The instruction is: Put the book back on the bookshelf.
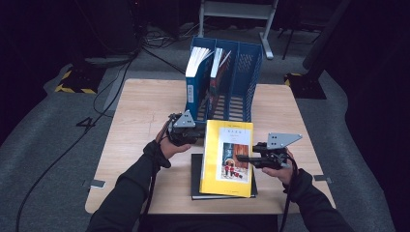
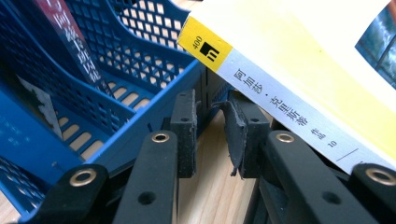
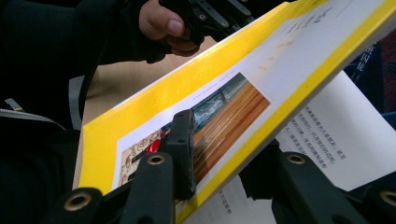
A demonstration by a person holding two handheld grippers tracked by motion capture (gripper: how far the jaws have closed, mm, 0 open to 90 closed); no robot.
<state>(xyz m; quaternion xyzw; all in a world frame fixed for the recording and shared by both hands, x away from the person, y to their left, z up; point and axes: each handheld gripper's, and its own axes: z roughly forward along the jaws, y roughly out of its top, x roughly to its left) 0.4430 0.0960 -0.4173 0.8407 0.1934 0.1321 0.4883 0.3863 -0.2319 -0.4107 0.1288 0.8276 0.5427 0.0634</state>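
A yellow book (image 1: pixel 227 159) with a picture on its cover hangs tilted above the table. My right gripper (image 1: pixel 242 158) is shut on its right edge; in the right gripper view one jaw lies on the cover (image 3: pixel 243 84) and the other sits under it, the right gripper (image 3: pixel 226 135) clamping the edge. My left gripper (image 1: pixel 198 137) sits at the book's upper left corner. In the left gripper view the left gripper (image 2: pixel 212 105) has a narrow gap with nothing in it, and the book's spine (image 2: pixel 289 98) passes over the right jaw.
A blue file rack (image 1: pixel 244 72) stands at the table's far middle with two books (image 1: pixel 197 72) upright in its left slots; its mesh wall (image 2: pixel 130 56) is close to the left jaws. A dark book (image 1: pixel 196 180) lies flat under the yellow one. Bare tabletop (image 1: pixel 140 125) spreads to the left.
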